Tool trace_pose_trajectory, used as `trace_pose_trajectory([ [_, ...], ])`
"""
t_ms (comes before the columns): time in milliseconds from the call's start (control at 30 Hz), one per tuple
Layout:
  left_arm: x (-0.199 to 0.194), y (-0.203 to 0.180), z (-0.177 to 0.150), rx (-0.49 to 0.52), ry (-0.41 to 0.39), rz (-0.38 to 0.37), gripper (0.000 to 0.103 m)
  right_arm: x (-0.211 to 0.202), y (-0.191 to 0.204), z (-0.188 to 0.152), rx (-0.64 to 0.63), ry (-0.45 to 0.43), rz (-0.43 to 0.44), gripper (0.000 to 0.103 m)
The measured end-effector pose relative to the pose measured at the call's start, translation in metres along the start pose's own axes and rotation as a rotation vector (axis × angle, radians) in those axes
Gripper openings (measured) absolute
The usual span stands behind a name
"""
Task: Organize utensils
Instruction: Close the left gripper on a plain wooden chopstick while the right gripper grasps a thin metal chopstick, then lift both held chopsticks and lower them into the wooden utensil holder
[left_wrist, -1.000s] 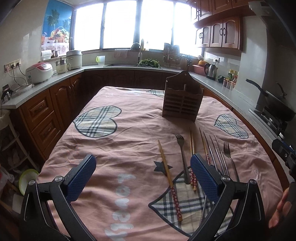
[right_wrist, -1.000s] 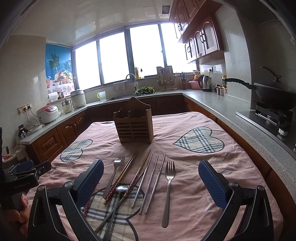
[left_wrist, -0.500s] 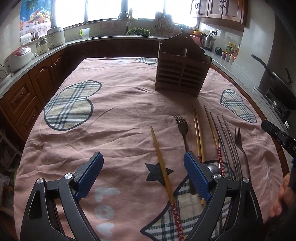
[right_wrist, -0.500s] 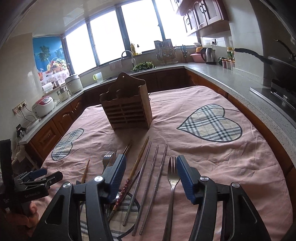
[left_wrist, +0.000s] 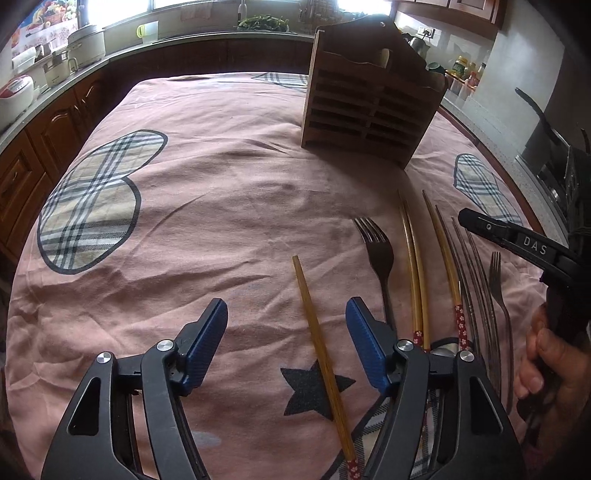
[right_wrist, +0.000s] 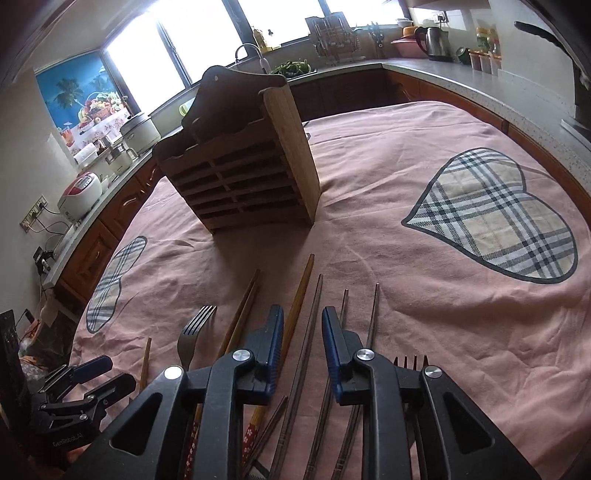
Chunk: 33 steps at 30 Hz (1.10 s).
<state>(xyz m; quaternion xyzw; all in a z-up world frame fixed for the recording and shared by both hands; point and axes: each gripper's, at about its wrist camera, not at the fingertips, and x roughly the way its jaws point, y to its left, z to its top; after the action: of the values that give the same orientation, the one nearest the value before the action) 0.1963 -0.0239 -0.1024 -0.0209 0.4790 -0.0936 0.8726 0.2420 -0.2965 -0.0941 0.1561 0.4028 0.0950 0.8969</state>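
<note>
A slatted wooden utensil holder (left_wrist: 369, 110) (right_wrist: 240, 177) stands upright at the far side of the pink tablecloth. In front of it lie wooden chopsticks, metal chopsticks and two forks (left_wrist: 380, 251) (left_wrist: 496, 273). My left gripper (left_wrist: 286, 332) hangs low over one lone wooden chopstick (left_wrist: 317, 339). Its jaws are closing, and the stick lies between them untouched. My right gripper (right_wrist: 303, 339) is over the row of chopsticks. Its jaws are closing to a narrow gap around a dark metal chopstick (right_wrist: 312, 321), and the pads do not press on it. A wooden chopstick (right_wrist: 301, 291) runs beside its left finger.
The pink tablecloth (left_wrist: 221, 184) bears plaid hearts and a black star. Wooden cabinets and a grey counter (right_wrist: 461, 77) ring the table, with rice cookers on the left and a kettle (right_wrist: 436, 44) at the back. A pan and stove stand at the right. A hand (left_wrist: 543, 362) holds the right gripper.
Both grippers have moved forward and down toward the utensils. Both pairs of jaws have narrowed, the right far more than the left.
</note>
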Motion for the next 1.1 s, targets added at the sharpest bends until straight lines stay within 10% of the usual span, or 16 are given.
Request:
trace_pose_trajectory([
  [333, 0.023, 0.000, 0.016, -0.006, 0.047, -0.034, 0.046, 0.039, -0.005, 0.015, -0.024, 0.084, -0.027, 0.014],
  [500, 0.026, -0.005, 0.018, 0.011, 0.047, -0.038, 0.009, 0.039, -0.011, 0.017, -0.008, 0.087, -0.014, 0.005],
  [1100, -0.048, 0.007, 0.022, -0.032, -0.090, -0.167, 0.005, -0.030, 0.007, 0.028, 0.002, -0.045, 0.085, 0.004],
])
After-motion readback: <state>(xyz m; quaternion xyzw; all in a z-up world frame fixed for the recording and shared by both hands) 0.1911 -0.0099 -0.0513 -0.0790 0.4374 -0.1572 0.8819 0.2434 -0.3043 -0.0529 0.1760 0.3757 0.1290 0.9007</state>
